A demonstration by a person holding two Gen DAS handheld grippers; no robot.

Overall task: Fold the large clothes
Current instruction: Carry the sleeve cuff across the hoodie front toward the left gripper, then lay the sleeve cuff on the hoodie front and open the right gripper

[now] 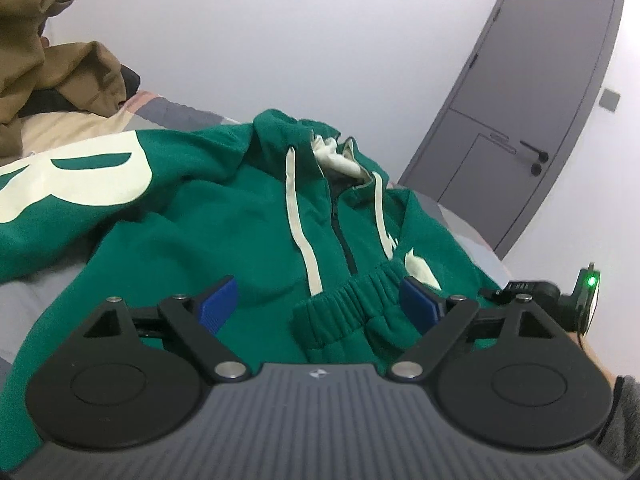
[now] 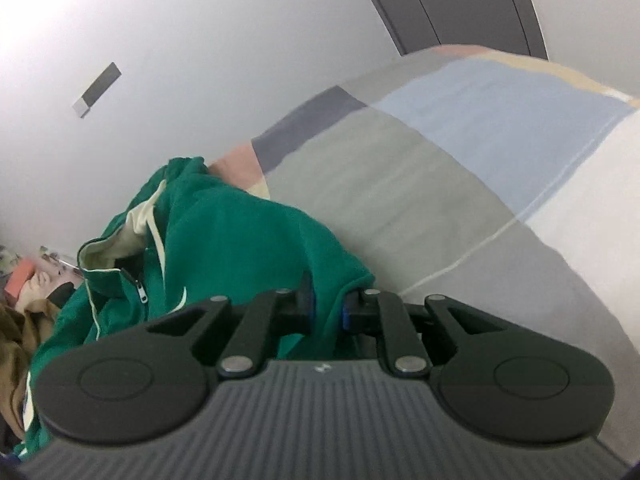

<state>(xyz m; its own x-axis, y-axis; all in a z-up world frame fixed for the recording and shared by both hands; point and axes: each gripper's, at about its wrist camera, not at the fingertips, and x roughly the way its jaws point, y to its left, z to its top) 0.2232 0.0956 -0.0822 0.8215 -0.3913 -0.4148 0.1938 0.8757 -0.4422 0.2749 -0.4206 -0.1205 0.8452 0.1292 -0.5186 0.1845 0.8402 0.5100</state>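
A green zip hoodie [image 1: 224,232] lies spread front-up on the bed [image 2: 400,184], its hood toward the wall and two cream drawstrings [image 1: 298,216] running down either side of the zipper. The left gripper [image 1: 320,300] hangs just above the lower front with its blue pads [image 1: 218,300] spread wide apart, and a ribbed green cuff [image 1: 348,300] sits bunched between them — near the right-hand pad, though I can't say it touches. The right gripper [image 2: 326,306] is at the garment's outer edge, pressed together and pinching a fold of the green fabric. One sleeve stretches off to the left, carrying a big cream letter [image 1: 80,176] — it looks like a B. A brown garment [image 1: 52,76] is heaped beyond it, and a grey door [image 1: 532,120] stands in the far wall
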